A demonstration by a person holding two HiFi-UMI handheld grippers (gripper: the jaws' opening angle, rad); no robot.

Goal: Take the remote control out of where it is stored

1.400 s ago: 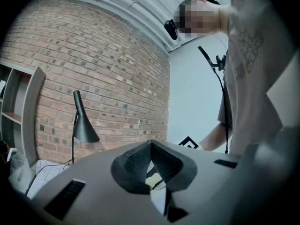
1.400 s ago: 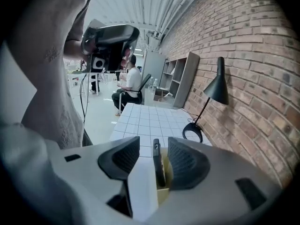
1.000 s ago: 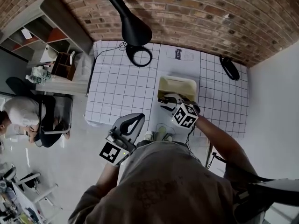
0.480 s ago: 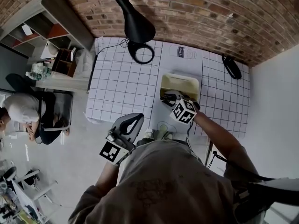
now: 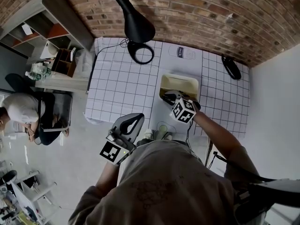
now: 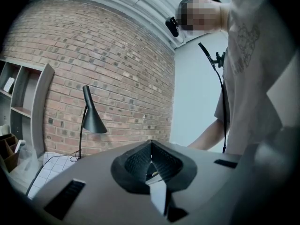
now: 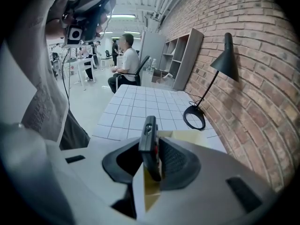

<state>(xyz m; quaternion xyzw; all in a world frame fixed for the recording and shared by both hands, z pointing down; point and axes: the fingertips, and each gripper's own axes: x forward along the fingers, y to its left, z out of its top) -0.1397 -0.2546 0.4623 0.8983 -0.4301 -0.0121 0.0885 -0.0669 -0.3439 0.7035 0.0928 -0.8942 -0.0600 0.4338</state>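
Observation:
A black remote control (image 7: 150,146) stands on edge between the jaws of my right gripper (image 7: 151,165). The jaws have just been closing and the pads now hold it. In the head view the right gripper (image 5: 171,99) points down at the near edge of a cream open box (image 5: 179,86), which hides the remote. The same box (image 7: 187,136) shows just beyond the jaws in the right gripper view. My left gripper (image 5: 136,120) hangs off the table's near edge, its jaws (image 6: 151,161) shut with nothing between them.
The box sits on a white grid-patterned table (image 5: 122,88). A black desk lamp (image 5: 136,29) with a ring base (image 5: 141,54) stands at the back. A black oblong object (image 5: 230,68) lies back right, a white label (image 5: 183,53) behind the box. A seated person (image 5: 21,111) is far left.
The head view has shifted slightly. My right gripper stays at the box's near edge, turned only a touch. The left gripper has not moved.

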